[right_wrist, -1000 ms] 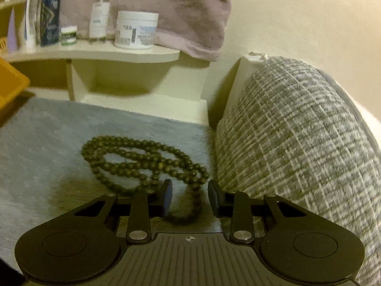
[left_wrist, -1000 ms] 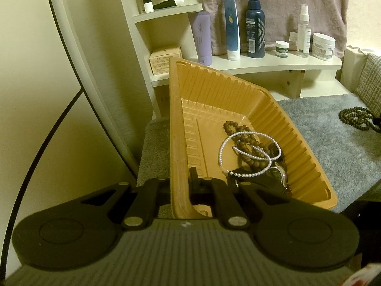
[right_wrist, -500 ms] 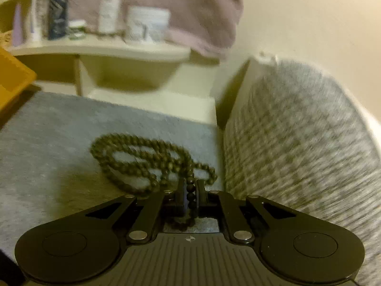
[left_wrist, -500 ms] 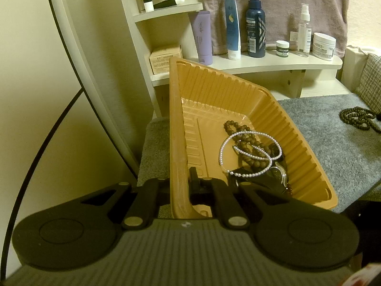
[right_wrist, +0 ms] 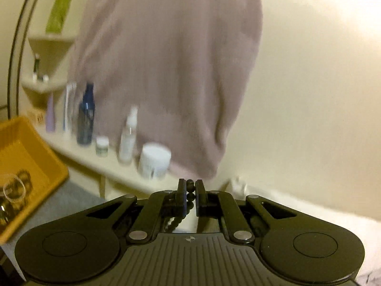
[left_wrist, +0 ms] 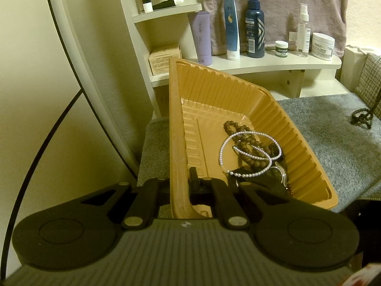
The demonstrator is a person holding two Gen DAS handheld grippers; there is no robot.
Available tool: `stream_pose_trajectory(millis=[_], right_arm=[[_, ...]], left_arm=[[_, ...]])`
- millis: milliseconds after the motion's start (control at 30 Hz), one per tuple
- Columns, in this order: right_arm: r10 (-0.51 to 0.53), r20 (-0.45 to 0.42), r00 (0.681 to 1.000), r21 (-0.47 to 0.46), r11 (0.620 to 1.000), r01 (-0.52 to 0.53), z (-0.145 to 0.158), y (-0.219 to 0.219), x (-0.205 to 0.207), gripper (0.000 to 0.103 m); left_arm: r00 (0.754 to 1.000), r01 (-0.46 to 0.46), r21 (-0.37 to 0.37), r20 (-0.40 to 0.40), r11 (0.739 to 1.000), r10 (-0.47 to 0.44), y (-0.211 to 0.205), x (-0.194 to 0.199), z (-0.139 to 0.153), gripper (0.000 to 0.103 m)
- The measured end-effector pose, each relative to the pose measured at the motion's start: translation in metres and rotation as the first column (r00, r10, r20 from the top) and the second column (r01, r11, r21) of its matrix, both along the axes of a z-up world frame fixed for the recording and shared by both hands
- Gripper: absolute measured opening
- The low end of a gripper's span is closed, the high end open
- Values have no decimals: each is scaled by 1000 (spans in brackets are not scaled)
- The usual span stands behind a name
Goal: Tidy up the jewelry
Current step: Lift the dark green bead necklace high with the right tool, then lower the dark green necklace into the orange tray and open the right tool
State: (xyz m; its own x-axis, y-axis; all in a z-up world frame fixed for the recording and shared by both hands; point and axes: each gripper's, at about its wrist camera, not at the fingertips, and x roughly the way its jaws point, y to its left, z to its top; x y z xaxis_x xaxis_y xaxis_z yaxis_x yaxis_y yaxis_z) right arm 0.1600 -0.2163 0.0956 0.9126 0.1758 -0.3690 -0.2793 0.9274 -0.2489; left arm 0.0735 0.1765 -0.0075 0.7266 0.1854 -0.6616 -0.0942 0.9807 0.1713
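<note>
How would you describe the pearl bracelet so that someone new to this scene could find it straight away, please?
Start at the orange ribbed tray on the grey mat, below the shelf of toiletry bottles. Inside it, near the lower end, lies a heap of jewelry. The pearl bracelet is the looped strand of small white beads on top, unlike the larger brown wooden beads beneath.
</note>
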Motion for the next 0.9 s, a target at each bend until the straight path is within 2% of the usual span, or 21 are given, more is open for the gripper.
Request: stream_pose_trajectory(millis=[467,900], right_arm=[[108,184,977,0,994,-109,99,20,-13,7],[265,255,930,6,961,-276,157,61,-20,7]], left_arm=[[1000,6,0,2,1000,-6,-2,1,1,5],[1000,21,4,-4,1000,-21,-1,2,3,5]])
